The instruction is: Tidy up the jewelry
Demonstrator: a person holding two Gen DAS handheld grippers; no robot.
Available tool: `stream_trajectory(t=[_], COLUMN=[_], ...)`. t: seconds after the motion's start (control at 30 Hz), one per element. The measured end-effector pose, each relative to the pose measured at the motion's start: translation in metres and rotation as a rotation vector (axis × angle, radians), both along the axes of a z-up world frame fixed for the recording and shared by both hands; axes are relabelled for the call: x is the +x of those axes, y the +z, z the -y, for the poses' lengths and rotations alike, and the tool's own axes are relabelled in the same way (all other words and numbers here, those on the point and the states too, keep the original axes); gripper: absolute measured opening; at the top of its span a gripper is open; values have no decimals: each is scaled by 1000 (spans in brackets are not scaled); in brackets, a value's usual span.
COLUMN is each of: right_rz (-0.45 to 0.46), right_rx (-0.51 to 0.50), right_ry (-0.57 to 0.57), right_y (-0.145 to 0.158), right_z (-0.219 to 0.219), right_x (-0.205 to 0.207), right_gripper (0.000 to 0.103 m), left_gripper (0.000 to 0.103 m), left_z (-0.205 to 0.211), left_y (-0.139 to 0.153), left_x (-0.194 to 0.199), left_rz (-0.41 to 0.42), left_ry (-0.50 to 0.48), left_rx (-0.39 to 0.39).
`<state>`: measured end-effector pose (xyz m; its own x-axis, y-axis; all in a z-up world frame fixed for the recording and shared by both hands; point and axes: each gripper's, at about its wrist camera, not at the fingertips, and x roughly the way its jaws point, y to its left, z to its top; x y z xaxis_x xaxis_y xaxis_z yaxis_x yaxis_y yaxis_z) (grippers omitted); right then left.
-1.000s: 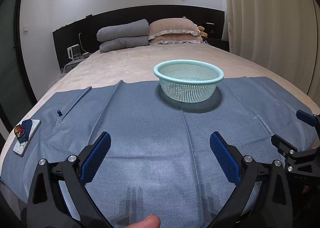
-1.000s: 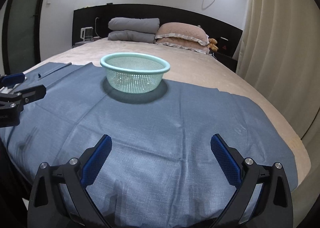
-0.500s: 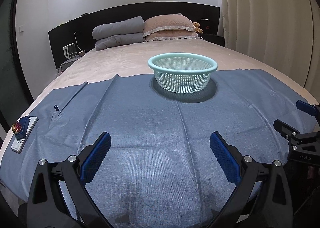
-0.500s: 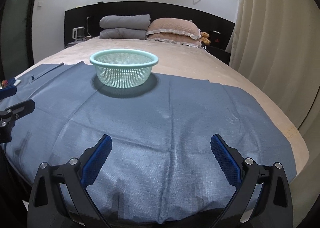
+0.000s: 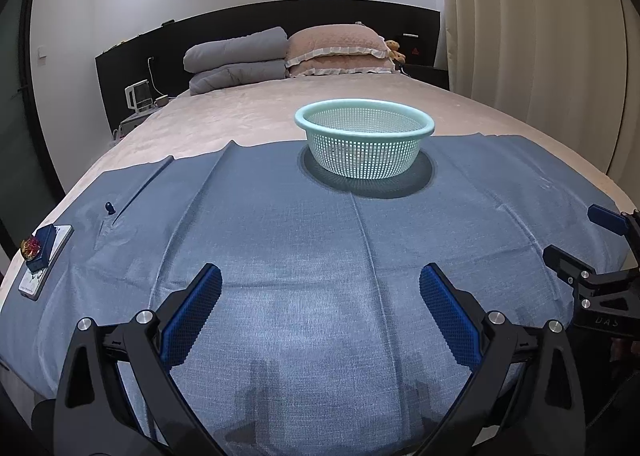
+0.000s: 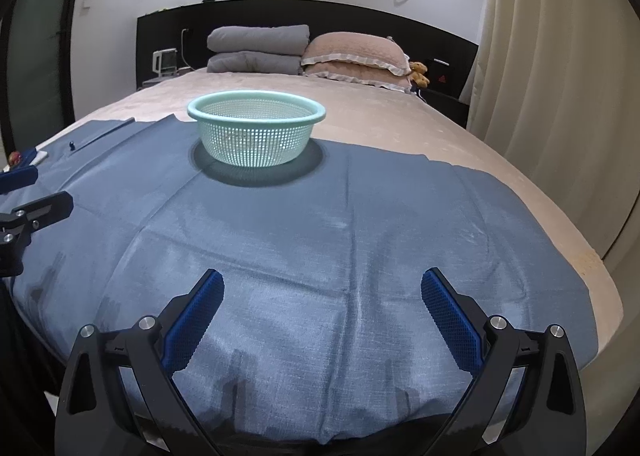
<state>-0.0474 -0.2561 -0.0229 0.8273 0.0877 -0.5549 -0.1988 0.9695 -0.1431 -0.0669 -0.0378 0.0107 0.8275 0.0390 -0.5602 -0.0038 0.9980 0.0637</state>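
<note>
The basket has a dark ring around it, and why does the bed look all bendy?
Left wrist view: the basket casts a round shadow on the blue cloth, so the light is overhead; the fisheye lens bends the bed edges. Right wrist view: same shadow, curtain bowed, corners black, picture sharp, tongs casting faint shadows below.

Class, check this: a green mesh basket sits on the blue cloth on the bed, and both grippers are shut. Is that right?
Not quite. The basket does sit on the cloth, but both grippers are open: left, right. Each wrist view shows its jaws wide apart, holding nothing.
</note>
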Motion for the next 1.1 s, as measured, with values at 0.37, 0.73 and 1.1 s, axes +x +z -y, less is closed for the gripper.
stream_trajectory(t=[0.37, 0.73, 1.1], right_rz=[-27, -16, -28], right_rx=[10, 4, 12], right_ry=[-19, -5, -2], right_y=[-4, -5, -7], right_z=[4, 2, 4], right_x=[4, 0, 2], right_gripper=[95, 95, 95], left_gripper=[97, 97, 97], left_z=[-3, -1, -2], left_y=[-6, -9, -12], left_x=[2, 0, 3], left_rz=[-27, -30, -60], left_ry=[3, -5, -15], left_rx=[-4, 8, 7])
